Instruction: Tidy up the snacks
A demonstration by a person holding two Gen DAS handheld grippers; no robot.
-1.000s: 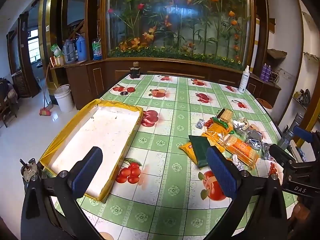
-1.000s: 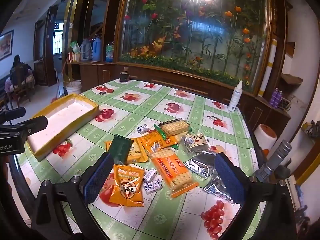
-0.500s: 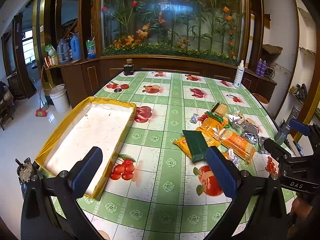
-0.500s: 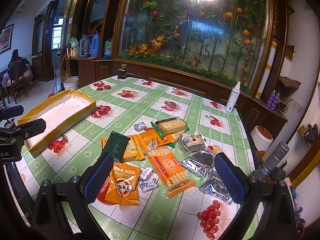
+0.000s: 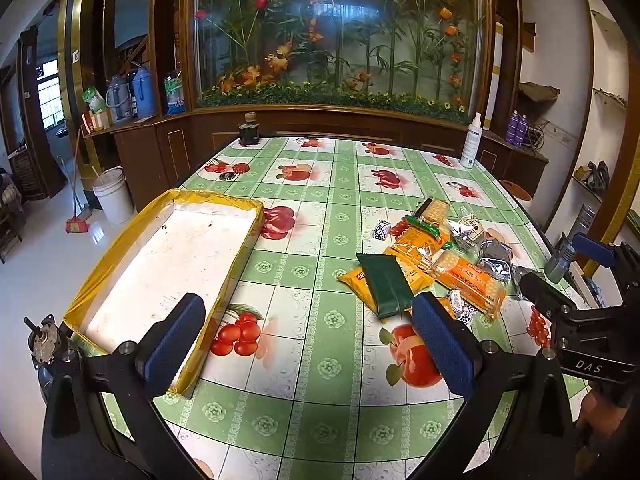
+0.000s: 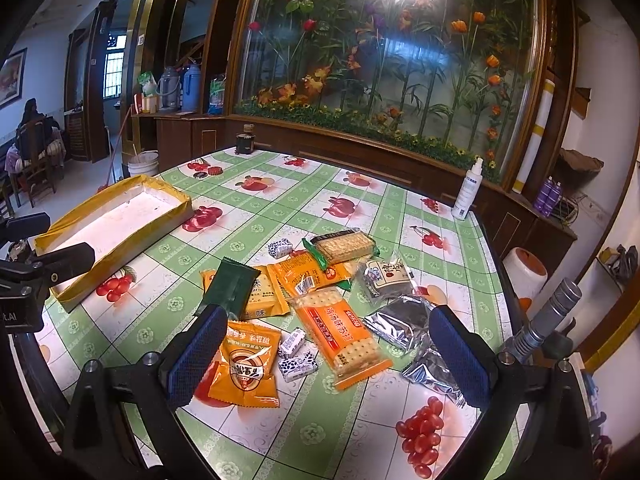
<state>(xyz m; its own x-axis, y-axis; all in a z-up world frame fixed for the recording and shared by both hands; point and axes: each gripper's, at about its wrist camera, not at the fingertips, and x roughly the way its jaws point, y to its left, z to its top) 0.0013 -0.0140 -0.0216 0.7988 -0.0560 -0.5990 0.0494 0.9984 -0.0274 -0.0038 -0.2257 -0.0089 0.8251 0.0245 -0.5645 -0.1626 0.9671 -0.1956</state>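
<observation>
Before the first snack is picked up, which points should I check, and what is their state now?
1. Left gripper jaws open, holding nothing: ok.
2. Right gripper jaws open, holding nothing: ok.
3. Yellow-edged tray has free room inside; no snack lies in it: ok.
4. Snacks within view of the right gripper; the orange cracker pack lies between its jaws' line: ok.
5. Dark green packet lies partly on top of a yellow packet, so lifting the lower one first may drag it: not ok.
6. Weight or stiffness of the silver foil bags: cannot tell.
</observation>
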